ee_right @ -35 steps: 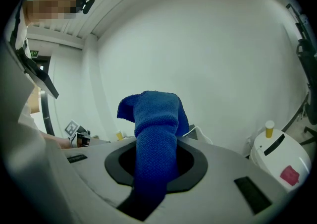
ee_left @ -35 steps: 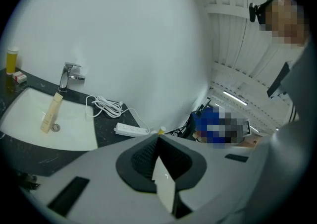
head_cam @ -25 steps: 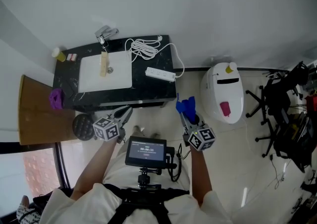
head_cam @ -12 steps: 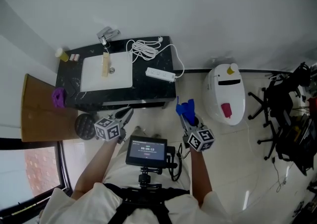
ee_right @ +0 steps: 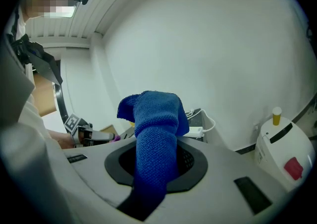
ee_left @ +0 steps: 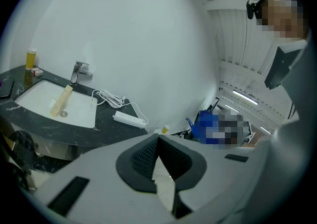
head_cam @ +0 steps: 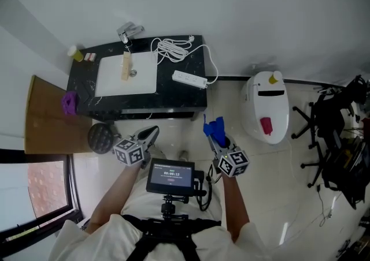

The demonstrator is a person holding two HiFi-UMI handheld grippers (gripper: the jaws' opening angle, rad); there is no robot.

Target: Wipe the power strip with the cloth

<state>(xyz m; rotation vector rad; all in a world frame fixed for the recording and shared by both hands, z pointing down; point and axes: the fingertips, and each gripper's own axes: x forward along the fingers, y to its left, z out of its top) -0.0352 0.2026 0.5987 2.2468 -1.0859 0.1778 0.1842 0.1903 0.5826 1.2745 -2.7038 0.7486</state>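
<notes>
The white power strip (head_cam: 189,79) lies on the right part of a black counter (head_cam: 191,101), its white cable coiled (head_cam: 172,49) behind it. It also shows far off in the left gripper view as the power strip (ee_left: 128,118), and as the power strip (ee_right: 194,131) behind the cloth. My right gripper (head_cam: 213,134) hovers over the floor in front of the counter, shut on a blue cloth (ee_right: 156,119) that stands up out of the jaws. My left gripper (head_cam: 148,135) is held level with it to the left, its jaws shut and nothing between them (ee_left: 158,141).
A white sink (head_cam: 126,75) with a wooden piece (head_cam: 125,68) and a faucet (head_cam: 128,32) fills the counter's left. A white rounded appliance (head_cam: 267,107) stands on the floor to the right, with dark chairs and gear (head_cam: 338,133) beyond. A wooden board holding a purple object (head_cam: 70,103) flanks the counter.
The head view has shifted slightly, so the counter sits a little lower and further right. Both grippers keep their pose and the cloth stays held.
</notes>
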